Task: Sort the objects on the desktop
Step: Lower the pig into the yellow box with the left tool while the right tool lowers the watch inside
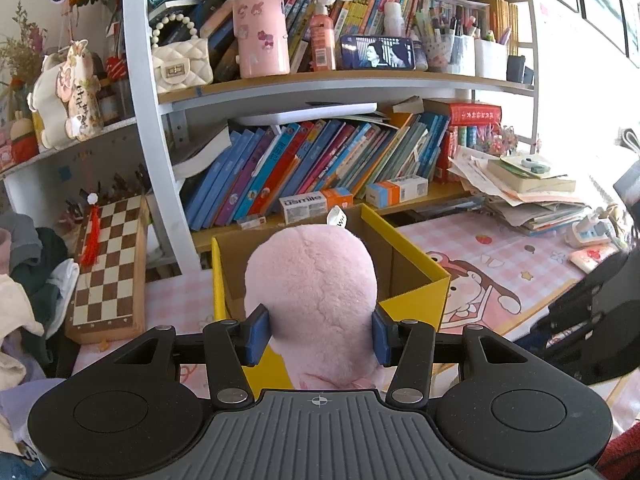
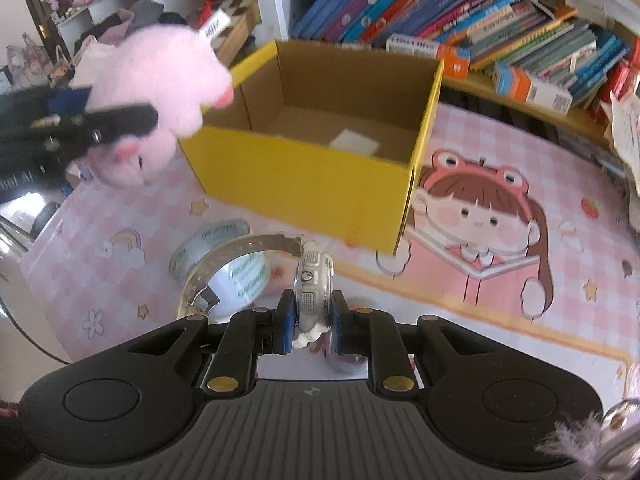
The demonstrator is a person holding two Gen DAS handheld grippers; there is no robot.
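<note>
My left gripper is shut on a pink plush toy and holds it in the air at the near left edge of an open yellow cardboard box. In the right wrist view the plush toy hangs by the box's left corner, held by the left gripper. My right gripper is shut on a white wristwatch, its strap curling to the left, above the pink desk mat in front of the box. A small white card lies inside the box.
A roll of clear tape lies on the mat behind the watch strap. A bookshelf full of books stands behind the box. A chessboard leans at the left. Stacked papers lie at the right.
</note>
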